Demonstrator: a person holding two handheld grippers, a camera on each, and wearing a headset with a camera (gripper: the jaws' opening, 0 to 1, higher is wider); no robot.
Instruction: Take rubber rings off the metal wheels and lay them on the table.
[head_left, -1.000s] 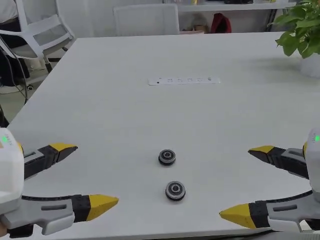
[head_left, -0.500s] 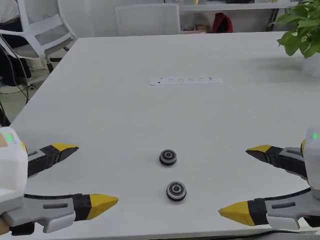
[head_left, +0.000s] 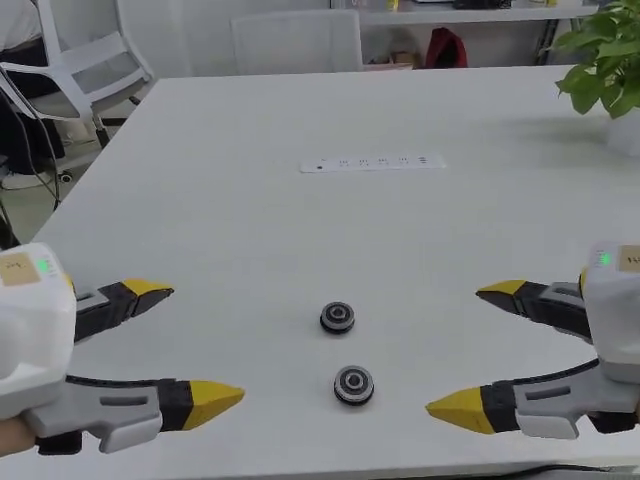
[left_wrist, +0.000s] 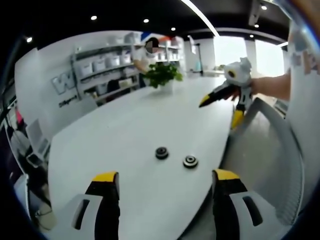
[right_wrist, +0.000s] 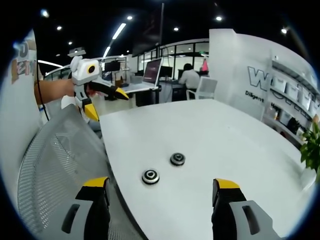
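Observation:
Two small metal wheels with black rubber rings lie flat on the white table (head_left: 300, 230). The far wheel (head_left: 337, 318) (left_wrist: 161, 153) (right_wrist: 177, 159) sits just behind the near wheel (head_left: 353, 385) (left_wrist: 190, 161) (right_wrist: 150, 176), close to the front edge. My left gripper (head_left: 190, 345) (left_wrist: 162, 187) hovers open at the left, well apart from both wheels. At the right my right gripper (head_left: 475, 350) (right_wrist: 157, 192) is open too, empty, facing the wheels from the other side. In each gripper view the other gripper shows beyond the wheels.
A white power strip (head_left: 373, 162) lies across the middle of the table. A green plant (head_left: 603, 70) stands at the far right corner. White chairs (head_left: 80, 70) stand at the far left and behind the table. A mesh chair back (right_wrist: 55, 165) is beside the table edge.
Both grippers have crept slightly inward toward the wheels. The wheels have not moved; the head camera has shifted a little.

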